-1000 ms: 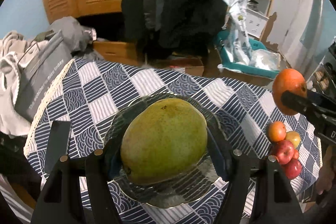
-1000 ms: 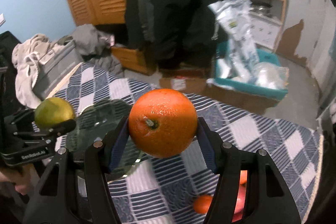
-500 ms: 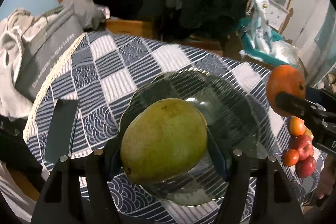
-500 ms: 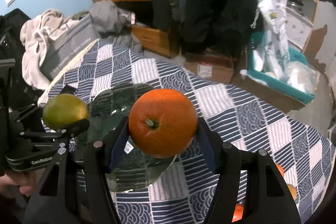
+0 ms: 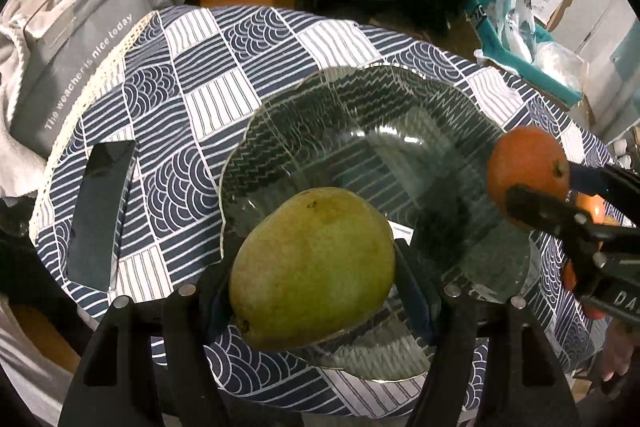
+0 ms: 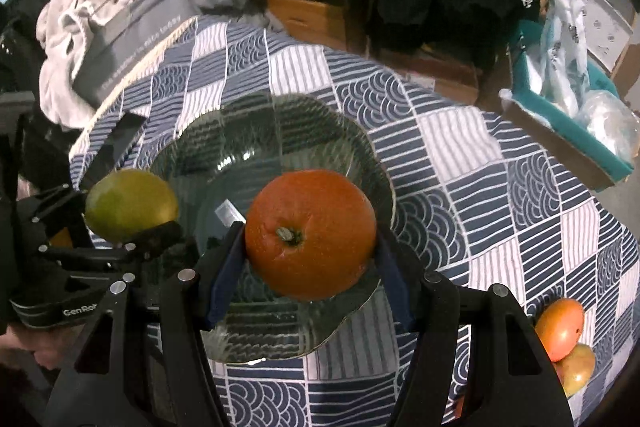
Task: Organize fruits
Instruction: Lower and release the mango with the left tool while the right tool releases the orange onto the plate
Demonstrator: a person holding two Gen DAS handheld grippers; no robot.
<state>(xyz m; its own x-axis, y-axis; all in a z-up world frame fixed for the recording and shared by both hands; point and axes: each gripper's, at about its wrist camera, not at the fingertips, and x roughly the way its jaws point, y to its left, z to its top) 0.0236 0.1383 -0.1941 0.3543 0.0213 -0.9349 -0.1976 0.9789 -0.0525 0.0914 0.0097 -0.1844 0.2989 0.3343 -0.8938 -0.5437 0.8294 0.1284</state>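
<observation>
Clamping a green mango (image 5: pixel 314 267), the left gripper (image 5: pixel 316 291) hangs over the near rim of the glass plate (image 5: pixel 360 131). Right gripper (image 6: pixel 310 259) is closed on an orange (image 6: pixel 310 233) above the same plate, toward its right side. Plate interior is bare, with open room between the two fruits. A dark phone (image 5: pixel 100 215) lies on the checked tablecloth (image 5: pixel 224 67) just left of the plate, near the cloth's left edge. Loose fruits (image 6: pixel 560 323) sit near the right cloth edge, well apart from the plate. Beyond the far edge: a grey bag (image 5: pixel 80 59) and a teal bin (image 6: pixel 560 107). Versus one second earlier, both grippers have dropped closer to the plate and tilted further down; both grips are unchanged.
</observation>
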